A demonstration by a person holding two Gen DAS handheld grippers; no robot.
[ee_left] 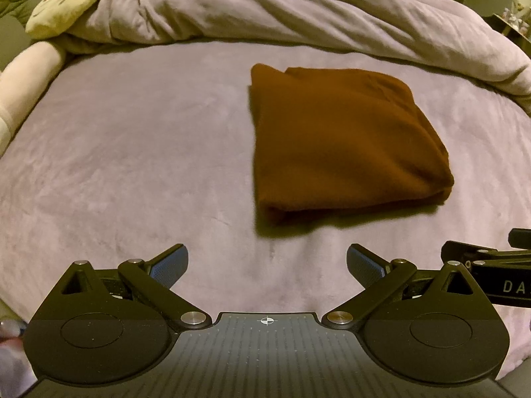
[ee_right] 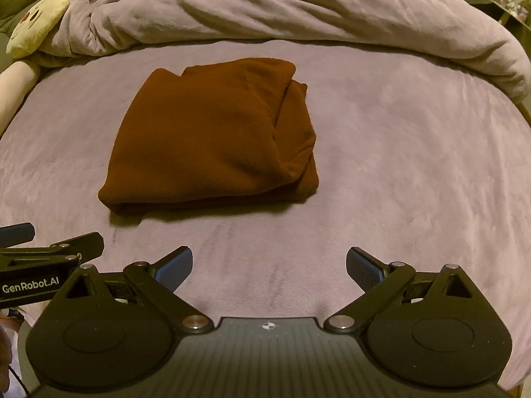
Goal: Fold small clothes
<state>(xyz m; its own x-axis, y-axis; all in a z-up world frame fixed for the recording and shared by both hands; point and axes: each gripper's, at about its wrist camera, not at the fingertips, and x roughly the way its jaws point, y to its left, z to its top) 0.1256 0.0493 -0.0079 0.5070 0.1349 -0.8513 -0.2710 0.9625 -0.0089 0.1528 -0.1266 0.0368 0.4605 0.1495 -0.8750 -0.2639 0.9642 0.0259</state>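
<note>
Folded brown garment (ee_left: 345, 146) on mauve bedspread (ee_left: 132, 152); left gripper (ee_left: 267, 262) spread wide

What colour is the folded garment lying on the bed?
Dark reddish brown, plain with no pattern; the folded garment shows best in the right wrist view.

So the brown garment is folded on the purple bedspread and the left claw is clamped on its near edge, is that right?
Not quite. The brown garment is folded on the purple bedspread, but the left claw is open and short of its near edge, touching nothing, as the left wrist view shows.
</note>
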